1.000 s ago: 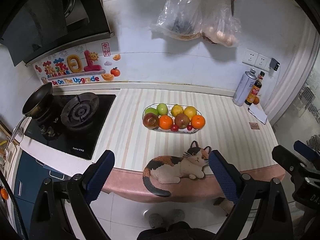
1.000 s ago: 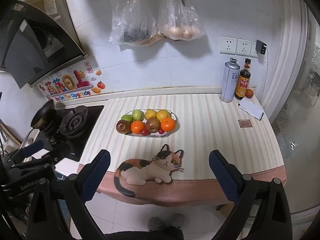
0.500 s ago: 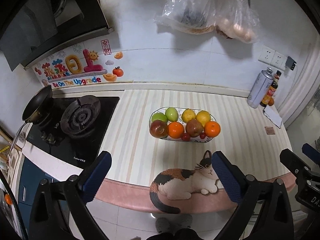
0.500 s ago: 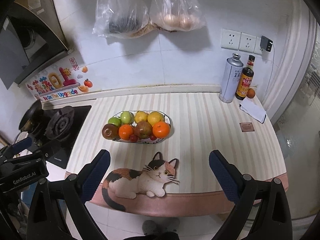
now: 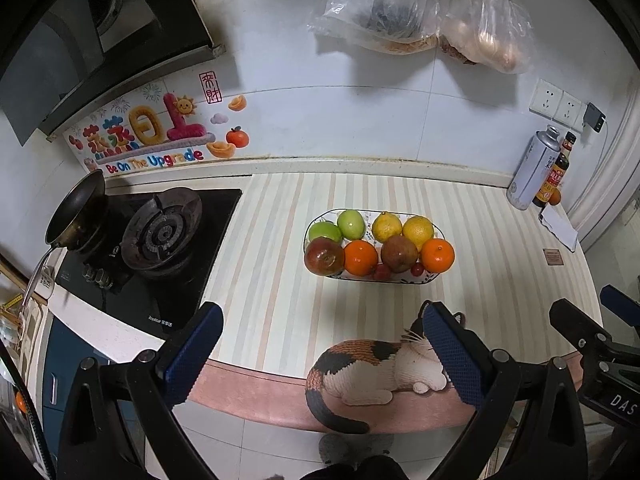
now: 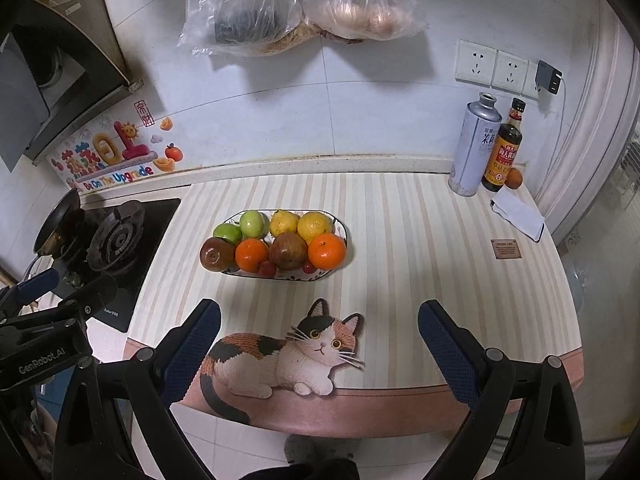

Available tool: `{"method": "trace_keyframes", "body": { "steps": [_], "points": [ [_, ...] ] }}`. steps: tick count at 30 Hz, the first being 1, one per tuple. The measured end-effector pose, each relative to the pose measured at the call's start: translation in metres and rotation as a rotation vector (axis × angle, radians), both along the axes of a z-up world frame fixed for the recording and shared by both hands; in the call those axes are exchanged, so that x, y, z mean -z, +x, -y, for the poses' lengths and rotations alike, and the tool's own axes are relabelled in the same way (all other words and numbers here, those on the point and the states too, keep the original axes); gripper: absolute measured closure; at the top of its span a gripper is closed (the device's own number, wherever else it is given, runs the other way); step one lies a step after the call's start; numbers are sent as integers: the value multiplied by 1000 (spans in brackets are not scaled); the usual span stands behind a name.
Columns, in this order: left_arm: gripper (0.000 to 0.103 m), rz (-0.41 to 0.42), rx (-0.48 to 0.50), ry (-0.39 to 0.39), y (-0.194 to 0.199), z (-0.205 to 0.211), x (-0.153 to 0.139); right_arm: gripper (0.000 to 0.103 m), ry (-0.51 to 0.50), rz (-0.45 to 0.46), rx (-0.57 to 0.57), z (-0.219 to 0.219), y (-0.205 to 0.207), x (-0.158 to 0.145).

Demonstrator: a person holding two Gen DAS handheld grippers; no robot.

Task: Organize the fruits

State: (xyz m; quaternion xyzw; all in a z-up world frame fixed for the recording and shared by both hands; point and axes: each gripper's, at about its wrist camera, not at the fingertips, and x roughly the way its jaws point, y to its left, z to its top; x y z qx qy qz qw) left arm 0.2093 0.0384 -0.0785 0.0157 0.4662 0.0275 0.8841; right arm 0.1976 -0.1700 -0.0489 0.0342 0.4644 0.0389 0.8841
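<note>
An oval fruit bowl (image 5: 434,278) (image 6: 342,227) stands mid-counter on the striped mat. It holds two green apples (image 5: 350,224), two lemons (image 5: 418,232), two oranges (image 5: 437,255), two dark red apples (image 5: 324,257) and small red cherry tomatoes (image 5: 382,271). The same fruits show in the right wrist view, with an orange (image 6: 326,251) at the front right. My left gripper (image 5: 320,320) is open and empty, above the counter's front edge. My right gripper (image 6: 320,320) is open and empty, also short of the bowl.
A cat-shaped mat (image 6: 280,356) lies at the front edge. A gas hob (image 5: 160,236) with a pan (image 5: 76,208) is at the left. A spray can (image 6: 474,148), sauce bottle (image 6: 502,152) and small orange (image 6: 514,178) stand back right. Plastic bags (image 6: 256,12) hang above.
Both grippers have moved forward and closer to the counter, so the bowl looks larger and nearer. Both stay open and empty.
</note>
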Motion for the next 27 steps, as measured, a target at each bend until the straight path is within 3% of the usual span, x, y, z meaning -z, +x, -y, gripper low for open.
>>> {"method": "trace_keyframes", "body": {
  "steps": [27],
  "points": [
    [0,15,-1,-10,-10,6,-7,2,14,18,-13,4,-15,-10]
  ]
}}
